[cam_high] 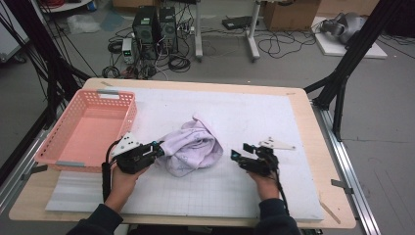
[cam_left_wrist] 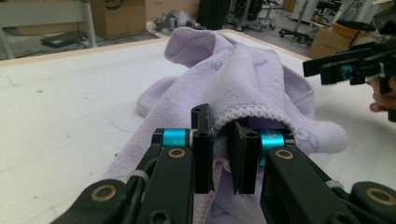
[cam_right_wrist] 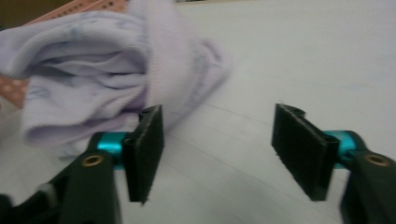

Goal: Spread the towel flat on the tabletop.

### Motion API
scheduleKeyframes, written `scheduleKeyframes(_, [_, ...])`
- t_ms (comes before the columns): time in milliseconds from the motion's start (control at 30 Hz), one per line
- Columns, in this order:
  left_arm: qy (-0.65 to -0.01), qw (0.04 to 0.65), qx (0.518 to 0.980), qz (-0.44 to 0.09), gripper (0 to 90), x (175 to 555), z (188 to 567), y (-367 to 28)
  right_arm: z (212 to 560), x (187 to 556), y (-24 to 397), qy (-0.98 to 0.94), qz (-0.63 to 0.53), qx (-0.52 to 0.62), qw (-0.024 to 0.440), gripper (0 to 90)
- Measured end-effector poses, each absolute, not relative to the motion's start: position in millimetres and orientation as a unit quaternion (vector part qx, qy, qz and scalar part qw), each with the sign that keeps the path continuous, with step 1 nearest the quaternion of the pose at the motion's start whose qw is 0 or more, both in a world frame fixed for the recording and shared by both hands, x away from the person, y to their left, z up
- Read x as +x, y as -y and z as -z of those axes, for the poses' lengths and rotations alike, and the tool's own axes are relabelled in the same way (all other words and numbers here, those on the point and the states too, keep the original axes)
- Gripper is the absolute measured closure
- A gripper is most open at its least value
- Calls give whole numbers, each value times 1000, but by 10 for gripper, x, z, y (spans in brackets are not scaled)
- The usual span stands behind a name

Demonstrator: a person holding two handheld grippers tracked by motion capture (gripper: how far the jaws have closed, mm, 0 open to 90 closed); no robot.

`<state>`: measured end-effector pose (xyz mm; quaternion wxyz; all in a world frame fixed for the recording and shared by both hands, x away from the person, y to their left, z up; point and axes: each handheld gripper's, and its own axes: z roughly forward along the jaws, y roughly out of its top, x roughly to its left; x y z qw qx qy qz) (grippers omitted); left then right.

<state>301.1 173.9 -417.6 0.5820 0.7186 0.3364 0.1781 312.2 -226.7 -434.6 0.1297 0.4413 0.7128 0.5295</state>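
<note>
Here, left gripper (cam_high: pixel 157 148) clamped on lilac cloth (cam_high: pixel 191 147); right gripper (cam_high: pixel 240 156) spread, nothing in it.

High view: the crumpled cloth lies mid-table on the white mat (cam_high: pixel 254 112), just right of the pink basket (cam_high: pixel 73 142); the left gripper meets the cloth's left edge, the right gripper sits just off its right side, apart from it. Left gripper view: left gripper (cam_left_wrist: pixel 223 140), jaws pinched together on the cloth's (cam_left_wrist: pixel 243 79) hemmed edge, fabric rising behind; the other gripper (cam_left_wrist: pixel 348 70) shows at far right, off the cloth. Right gripper view: right gripper (cam_right_wrist: pixel 217 135), jaws wide apart over bare mat (cam_right_wrist: pixel 303 56); cloth (cam_right_wrist: pixel 93 79) lies beside the left-hand jaw, contact unclear through blur; a basket (cam_right_wrist: pixel 79 7) corner behind.
</note>
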Motion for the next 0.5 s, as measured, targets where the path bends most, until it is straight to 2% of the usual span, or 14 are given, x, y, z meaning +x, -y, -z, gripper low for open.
scheduleKeyframes(67, [-340,583,716,-181,806,3017,4176,-1755,4355,3182,2038,-716,-538,431,114,260])
scheduleKeyframes(133, [-341,581,716,-182,807,3017,4176,-1769,4371,3254,1845,-728,-527,425,109,288])
scheduleKeyframes(167, [-341,581,716,-184,807,3016,4176,-1774,4384,3286,1781,-735,-515,427,109,457])
scheduleKeyframes(200, [-342,580,716,-184,808,3013,4175,-1783,4397,3314,1749,-747,-499,425,113,705])
scheduleKeyframes(233, [-343,580,715,-185,809,3011,4173,-1795,4406,3325,1737,-753,-483,428,125,823])
scheduleKeyframes(300, [-346,579,713,-188,811,3007,4171,-1819,4381,3320,1809,-769,-452,424,153,857])
scheduleKeyframes(500, [-368,574,702,-206,814,2985,4164,-1902,4285,3153,2159,-763,-424,449,193,857])
